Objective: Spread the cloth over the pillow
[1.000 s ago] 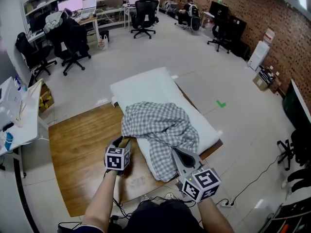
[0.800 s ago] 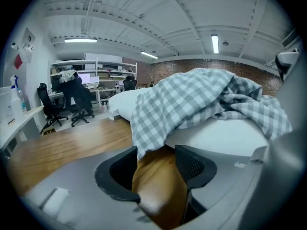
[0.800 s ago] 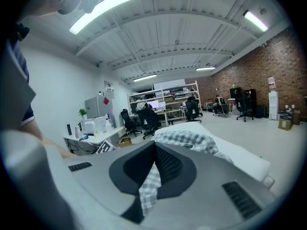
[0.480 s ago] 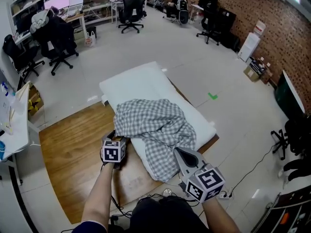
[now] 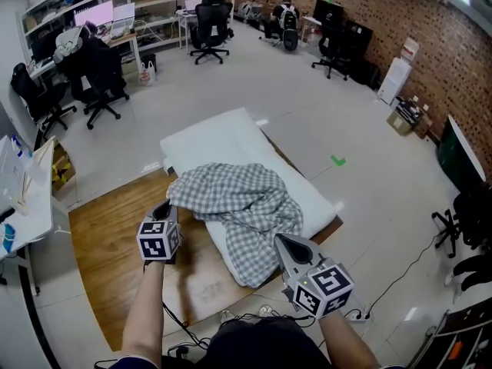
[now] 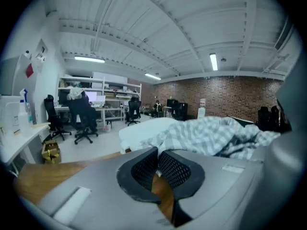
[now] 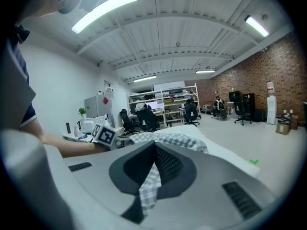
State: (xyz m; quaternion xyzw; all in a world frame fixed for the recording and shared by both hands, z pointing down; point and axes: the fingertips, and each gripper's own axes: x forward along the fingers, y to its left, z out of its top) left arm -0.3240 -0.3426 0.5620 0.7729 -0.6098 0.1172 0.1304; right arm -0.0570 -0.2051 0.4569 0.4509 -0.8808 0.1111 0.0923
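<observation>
Cloth: the checked cloth (image 5: pixel 244 197) lay bunched over the near half of the pillow, and its near part hung over the pillow's edge.
Pillow: the white pillow (image 5: pixel 219 137) lay on the wooden table (image 5: pixel 108 229), its far half bare.
Left tongs: the left tongs (image 5: pixel 164 207) had just been closing. They were pressed together on the cloth's left corner, above the table just beside the pillow.
Right tongs: the right tongs (image 7: pixel 154 146) were pinching a strip of the cloth's near edge, at the pillow's near end.
</observation>
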